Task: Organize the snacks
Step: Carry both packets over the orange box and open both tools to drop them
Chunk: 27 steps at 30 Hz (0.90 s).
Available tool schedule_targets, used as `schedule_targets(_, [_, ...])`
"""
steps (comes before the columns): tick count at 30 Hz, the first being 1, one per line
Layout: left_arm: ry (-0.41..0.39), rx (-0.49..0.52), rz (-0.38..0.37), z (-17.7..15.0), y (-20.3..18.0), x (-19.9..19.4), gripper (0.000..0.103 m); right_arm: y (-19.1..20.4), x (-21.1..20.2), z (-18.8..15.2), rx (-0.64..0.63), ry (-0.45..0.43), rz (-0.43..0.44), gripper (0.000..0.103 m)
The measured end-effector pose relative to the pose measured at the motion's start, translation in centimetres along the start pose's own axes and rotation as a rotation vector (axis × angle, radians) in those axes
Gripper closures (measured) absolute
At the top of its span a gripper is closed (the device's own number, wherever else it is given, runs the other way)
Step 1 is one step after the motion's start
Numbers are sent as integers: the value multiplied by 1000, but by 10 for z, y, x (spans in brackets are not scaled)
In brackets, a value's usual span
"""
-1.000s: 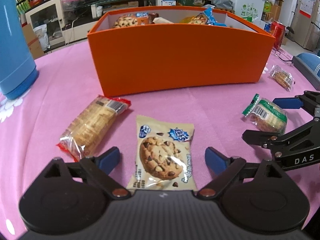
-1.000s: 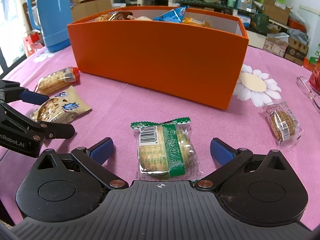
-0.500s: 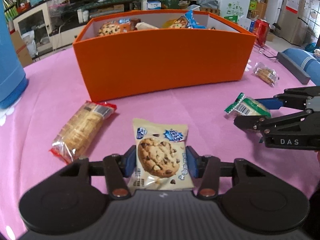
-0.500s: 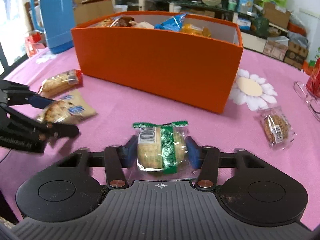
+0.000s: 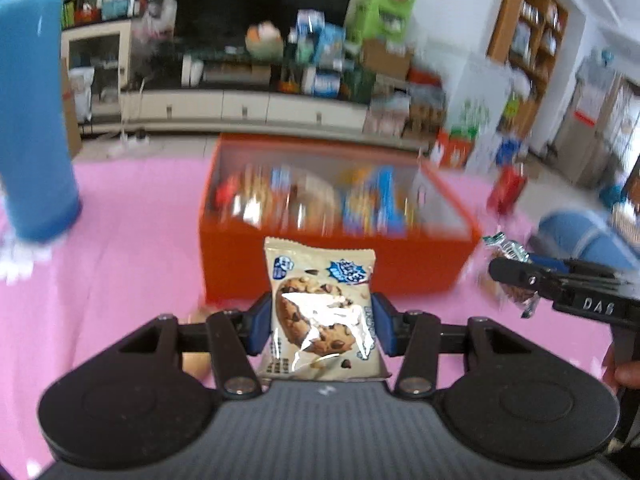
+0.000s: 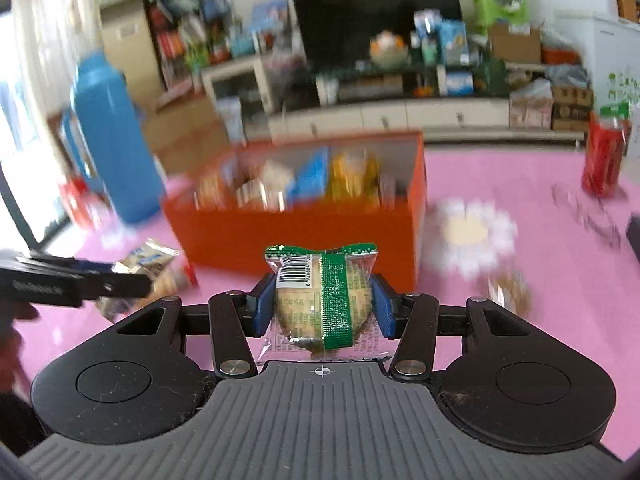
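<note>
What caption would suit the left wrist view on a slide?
Left tongs grip a chocolate chip cookie packet above the pink tablecloth, facing the orange snack box.

A lived-in home living room, crowded with stored goods. A dark TV point(image 6: 374, 16) fills the wall at 12 o'clock above a long low white cabinet point(image 6: 424, 114) with drawers, its top cluttered with cartons and a bowl point(image 6: 388, 54). At 10 o'clock stands a bookshelf point(image 6: 180, 28) packed with books, with curtains point(image 6: 44, 32) and window light at 9 o'clock. Cardboard boxes point(image 6: 514, 42) sit at 1 o'clock, and a wooden shelf point(image 5: 528, 36) stands at 2 o'clock in the left view. In front lies a table with a pink flowered cloth point(image 6: 500, 184), bearing a blue thermos point(image 6: 110, 140), a red can point(image 6: 604, 156) and an orange snack box point(image 6: 296, 232).
</note>
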<state>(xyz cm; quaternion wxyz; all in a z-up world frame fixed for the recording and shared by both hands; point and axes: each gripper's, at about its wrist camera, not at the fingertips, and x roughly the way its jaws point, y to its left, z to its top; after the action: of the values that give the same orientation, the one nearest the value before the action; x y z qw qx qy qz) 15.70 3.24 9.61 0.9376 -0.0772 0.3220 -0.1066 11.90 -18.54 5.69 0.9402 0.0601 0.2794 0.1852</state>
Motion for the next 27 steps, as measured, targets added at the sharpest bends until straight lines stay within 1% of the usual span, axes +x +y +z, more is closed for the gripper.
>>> schedule_targets(2, [-45, -16, 0, 28, -2, 12, 53, 3, 8, 32, -24, -56, -14, 71])
schedule_targets(5, [-96, -36, 14, 64, -3, 42, 53, 6, 38, 74, -49, -110, -40, 71])
schedule_targets(8, [-81, -68, 9, 85, 2, 83, 53, 4, 80, 98, -52, -122, -71, 71])
schedule_targets(11, [-47, -74, 36, 92, 6, 118, 54, 1, 122, 100, -52, -85, -87, 71])
schedule_targets(14, [-8, -67, 31, 88, 10, 142, 53, -6, 157, 94, -15, -15, -94, 71])
schedule_targets(15, [9, -65, 35, 85, 11, 150, 53, -7, 166, 91, -17, 6, -105, 70])
schedule_targets(16, [9, -55, 36, 81, 11, 155, 51, -8, 173, 87, -20, 21, -115, 69])
schedule_targets(18, [-7, -21, 51, 78, 7, 154, 51, -7, 180, 84, -30, 23, -114, 69])
schedule_targets(19, [-11, -11, 55, 80, 6, 150, 48, -6, 179, 85, -24, 28, -110, 67])
schedule_targets(20, [-21, -17, 54, 80, 7, 144, 38, -5, 178, 85, -20, 28, -112, 66])
schedule_targets(21, [-45, -29, 48, 81, 9, 134, 34, -6, 175, 86, -16, 20, -106, 64])
schedule_targets(22, [-88, -43, 43, 82, 11, 118, 27, -6, 170, 87, -8, 12, -97, 58])
schedule_targets(23, [-128, -52, 43, 82, 13, 103, 23, -6, 161, 87, -3, -2, -92, 51])
schedule_targets(24, [-158, -56, 45, 83, 16, 88, 23, -5, 151, 87, -4, -23, -88, 46])
schedule_targets(25, [-172, -52, 48, 83, 18, 74, 22, -5, 138, 87, -11, -52, -93, 32])
schedule_targets(26, [-183, -48, 58, 83, 21, 60, 21, -4, 125, 87, -18, -79, -106, 25])
schedule_targets(27, [-191, -39, 73, 79, 25, 46, 20, -3, 112, 85, -26, -104, -117, 25])
